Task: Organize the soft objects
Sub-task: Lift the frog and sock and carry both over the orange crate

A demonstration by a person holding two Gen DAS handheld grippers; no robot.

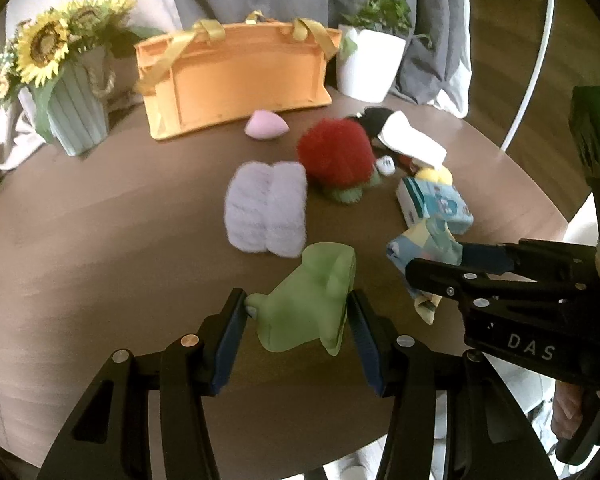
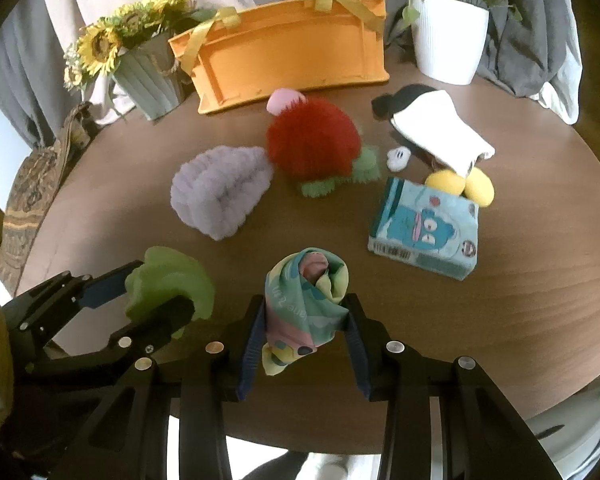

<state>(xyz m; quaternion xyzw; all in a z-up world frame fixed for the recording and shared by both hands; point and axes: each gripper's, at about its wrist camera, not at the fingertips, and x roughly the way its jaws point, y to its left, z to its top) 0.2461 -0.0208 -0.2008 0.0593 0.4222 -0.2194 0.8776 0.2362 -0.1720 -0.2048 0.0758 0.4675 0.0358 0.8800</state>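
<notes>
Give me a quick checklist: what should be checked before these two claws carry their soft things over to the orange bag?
1. Left claw clamps the green foam toy: ok.
2. Right claw clamps the rolled pastel printed cloth: ok.
3. Orange felt tote bag stands upright: ok.
4. Bag mouth open: cannot tell, only its side shows.
5. Straight path to the bag: not ok; lilac fluffy towel and red furry plush lie between.
</notes>
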